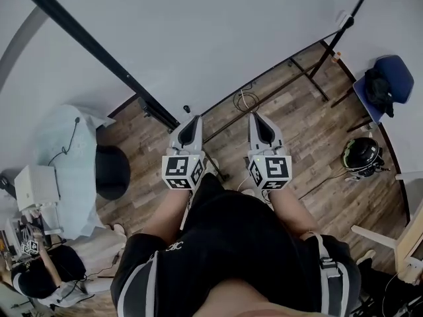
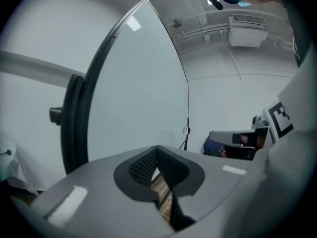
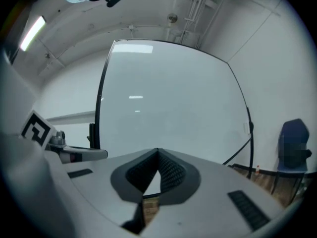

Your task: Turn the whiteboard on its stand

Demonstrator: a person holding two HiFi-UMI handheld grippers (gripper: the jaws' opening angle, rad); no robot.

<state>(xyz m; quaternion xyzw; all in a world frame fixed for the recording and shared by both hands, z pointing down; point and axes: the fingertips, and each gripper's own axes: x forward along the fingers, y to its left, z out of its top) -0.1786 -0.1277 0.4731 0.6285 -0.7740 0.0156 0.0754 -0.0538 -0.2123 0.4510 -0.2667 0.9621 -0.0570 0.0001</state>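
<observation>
Whiteboard stands upright on the wooden floor, close in front of the person. The left gripper and right gripper sit near its lower edge, each with fingers closed together, holding nothing.

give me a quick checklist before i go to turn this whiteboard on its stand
1. Left hand-held gripper open to take the frame: not ok, jaws shut on nothing.
2. Right hand-held gripper open: not ok, shut and empty too.
3. Whiteboard in front of both grippers: ok.
4. Contact with its black frame: not ok, neither gripper touches it.
5. Side knob loosened: cannot tell.
6. Floor by the stand free of snags: not ok, a coiled cable lies close to it.
</observation>
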